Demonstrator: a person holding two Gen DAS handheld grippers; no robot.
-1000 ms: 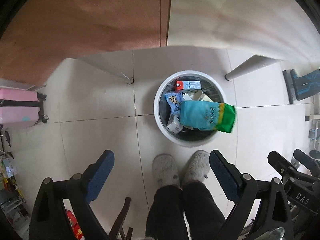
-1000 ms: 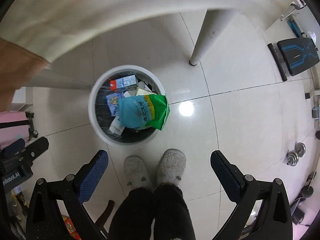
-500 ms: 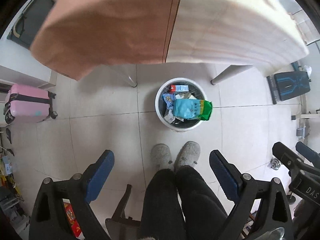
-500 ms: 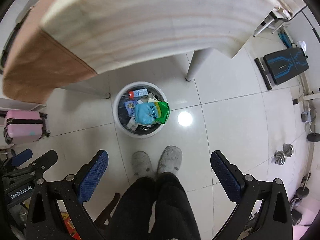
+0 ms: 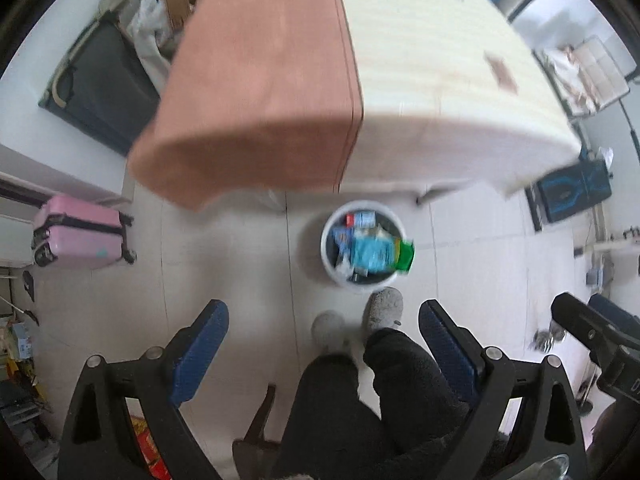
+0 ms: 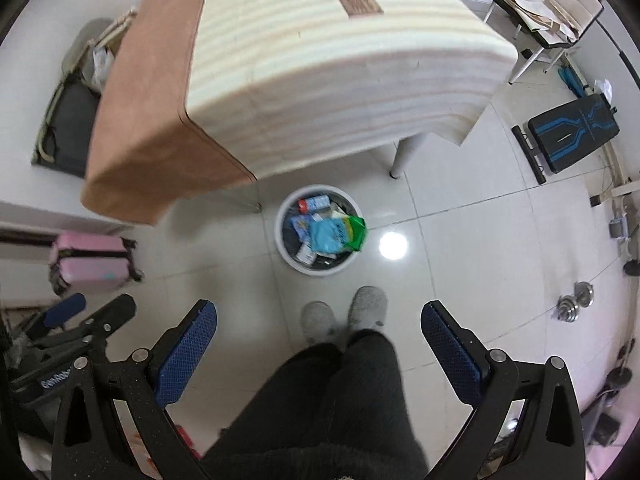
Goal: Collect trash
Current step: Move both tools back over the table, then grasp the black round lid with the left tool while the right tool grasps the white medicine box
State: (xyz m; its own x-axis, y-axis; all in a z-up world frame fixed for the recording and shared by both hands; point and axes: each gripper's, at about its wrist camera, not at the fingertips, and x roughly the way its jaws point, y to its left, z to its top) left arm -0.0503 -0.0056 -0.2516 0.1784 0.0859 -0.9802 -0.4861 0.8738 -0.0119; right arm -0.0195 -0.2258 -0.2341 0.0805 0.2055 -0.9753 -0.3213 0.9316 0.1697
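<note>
Right wrist view: both claws apart, empty — right claw point(image 6: 319, 334), left claw point(image 5: 323, 330). Bin point(image 6: 289, 258) holds wrappers. Drop step looks finished; next needs locating more trash.

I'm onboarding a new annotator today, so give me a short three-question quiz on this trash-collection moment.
1. True or false: the left gripper and the right gripper each clamp a piece of trash.
2. Multiple choice: the blue-and-green bag lies A) on the striped tablecloth, B) on top of the trash in the white bin, poking over its rim, C) beside the pink suitcase.
3. Fill in: the small brown square lies on the ____ tablecloth.

Key
1. False: both are open and hold nothing.
2. B.
3. Striped.
</note>
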